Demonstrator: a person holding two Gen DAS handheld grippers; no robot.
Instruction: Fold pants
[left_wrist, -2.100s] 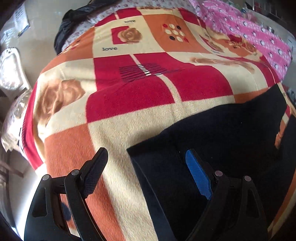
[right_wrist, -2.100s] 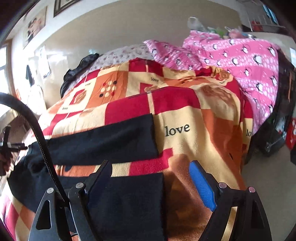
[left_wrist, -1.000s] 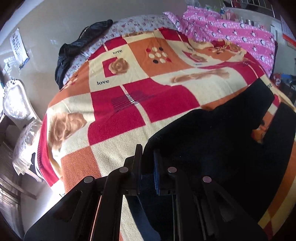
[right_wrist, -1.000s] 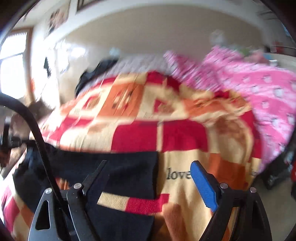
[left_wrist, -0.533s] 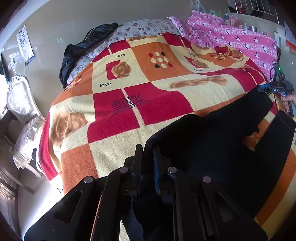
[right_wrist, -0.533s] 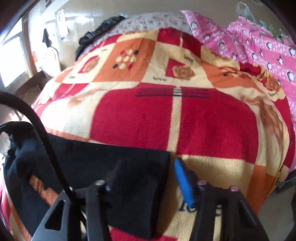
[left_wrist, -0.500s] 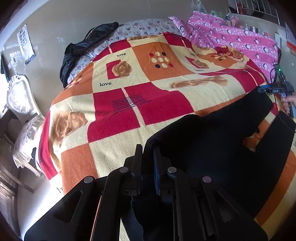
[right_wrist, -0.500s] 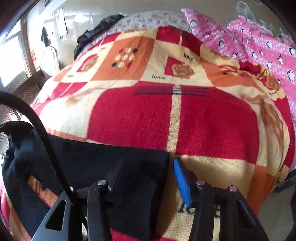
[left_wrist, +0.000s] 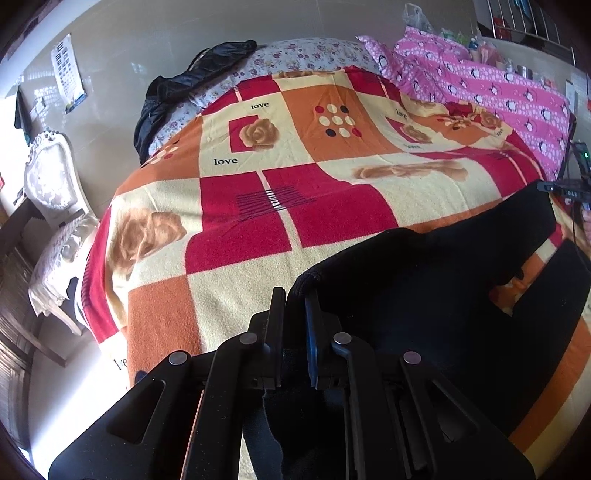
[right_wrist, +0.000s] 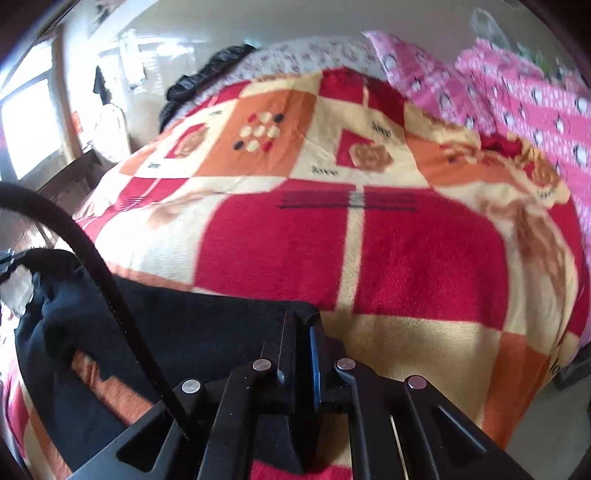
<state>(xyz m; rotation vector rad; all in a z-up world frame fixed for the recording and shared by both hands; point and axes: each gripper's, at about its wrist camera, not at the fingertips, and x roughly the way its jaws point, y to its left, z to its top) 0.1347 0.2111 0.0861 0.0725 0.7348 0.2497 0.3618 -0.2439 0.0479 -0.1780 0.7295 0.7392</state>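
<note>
Black pants (left_wrist: 436, 280) lie on a bed with a red, orange and cream checked blanket (left_wrist: 303, 206). My left gripper (left_wrist: 295, 295) is shut on the waistband corner of the pants and holds it raised off the blanket. In the right wrist view my right gripper (right_wrist: 301, 325) is shut on the hem corner of the far pant leg (right_wrist: 192, 325). The other leg (left_wrist: 546, 302) lies nearer the bed edge. The other gripper shows at the right edge of the left wrist view (left_wrist: 565, 188).
A pink penguin-print quilt (left_wrist: 491, 88) and a flowered pillow (left_wrist: 295, 59) with a black jacket (left_wrist: 192, 81) lie at the head of the bed. A white chair (left_wrist: 55, 206) stands left of the bed. A black cable (right_wrist: 92, 280) crosses the right wrist view.
My left gripper closed on the waistband corner and lifted it. My right gripper moved from the near leg to the far leg's hem and has now closed on it.
</note>
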